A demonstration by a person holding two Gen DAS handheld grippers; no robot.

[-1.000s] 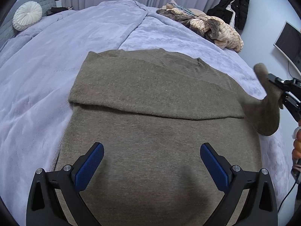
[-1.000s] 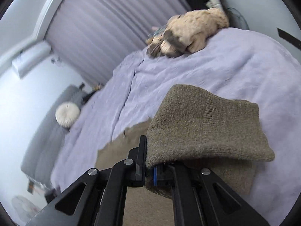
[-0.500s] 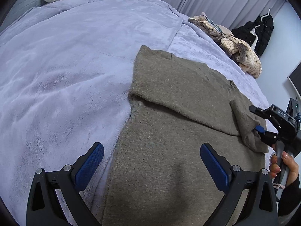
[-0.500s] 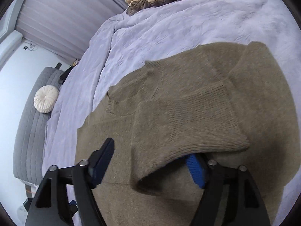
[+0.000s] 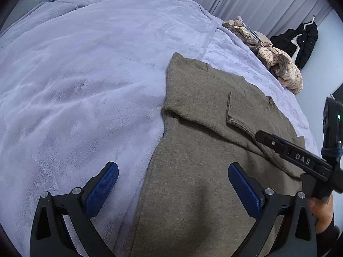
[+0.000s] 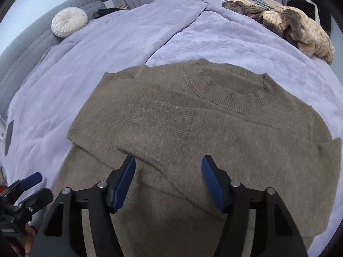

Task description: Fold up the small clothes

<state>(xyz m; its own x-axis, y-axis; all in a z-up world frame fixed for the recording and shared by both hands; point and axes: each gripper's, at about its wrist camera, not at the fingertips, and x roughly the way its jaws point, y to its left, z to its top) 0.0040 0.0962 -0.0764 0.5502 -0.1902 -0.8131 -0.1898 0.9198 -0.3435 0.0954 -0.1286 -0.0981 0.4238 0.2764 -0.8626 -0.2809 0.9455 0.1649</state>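
An olive-brown knit sweater [image 6: 214, 141] lies flat on the lavender blanket [image 6: 133, 34], its ribbed collar [image 6: 242, 100] at the far side. Both sleeves are folded in over the chest, and one ribbed cuff [image 6: 171, 120] rests near the middle. My right gripper [image 6: 169, 180] hovers over the sweater's body; its jaws are opening and nothing is between them. My left gripper [image 5: 171, 184] stands open over the sweater's left edge [image 5: 158, 141], with one finger above the blanket. A black finger [image 5: 278, 145] of the right gripper crosses the folded sleeve in the left wrist view.
A heap of beige and brown knitwear [image 6: 295, 27] sits at the bed's far right corner. A round white cushion [image 6: 69, 22] leans on the grey headboard [image 6: 27, 42]. A black coat [image 5: 304, 40] hangs by the curtains. A hand [image 5: 321, 209] holds the right gripper.
The right gripper carried the sleeve in over the sweater, opened and let it go; the sleeve now lies flat on the chest. The left gripper shifted toward the sweater's left edge.
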